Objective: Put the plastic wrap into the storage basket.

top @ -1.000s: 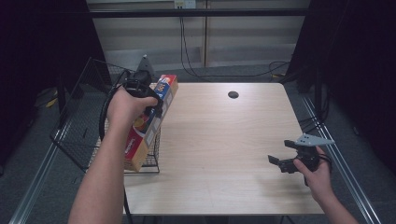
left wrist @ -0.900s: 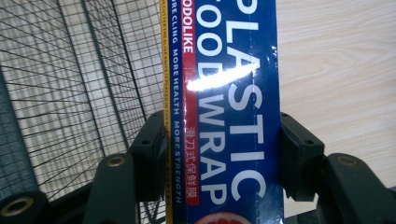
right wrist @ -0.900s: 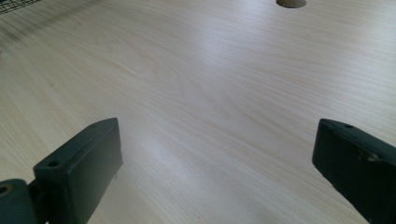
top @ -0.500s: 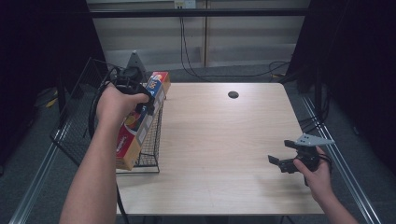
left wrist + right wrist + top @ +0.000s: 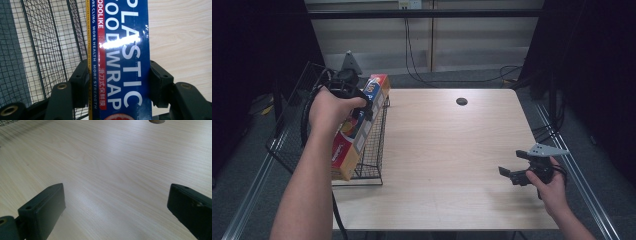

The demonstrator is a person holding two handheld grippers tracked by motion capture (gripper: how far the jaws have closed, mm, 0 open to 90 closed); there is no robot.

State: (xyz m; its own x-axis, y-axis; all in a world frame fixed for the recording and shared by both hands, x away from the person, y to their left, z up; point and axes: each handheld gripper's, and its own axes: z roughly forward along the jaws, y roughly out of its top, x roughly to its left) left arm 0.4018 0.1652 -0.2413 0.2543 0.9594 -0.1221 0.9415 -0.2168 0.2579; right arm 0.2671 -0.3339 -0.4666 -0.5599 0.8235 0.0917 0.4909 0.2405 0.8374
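Blue-faced plastic wrap box [image 5: 357,131] is clamped in my left gripper [image 5: 117,82] above the wire basket [image 5: 371,150] at the table's left edge, so I lower it level inside the rim; my right gripper [image 5: 116,212] idles wide open and empty.

We note: left gripper [image 5: 362,107] clamped on long plastic wrap box [image 5: 356,134], box lying along top of black wire basket [image 5: 373,155] at table's [image 5: 452,165] left edge. Right gripper [image 5: 511,174] low over table, near right edge.
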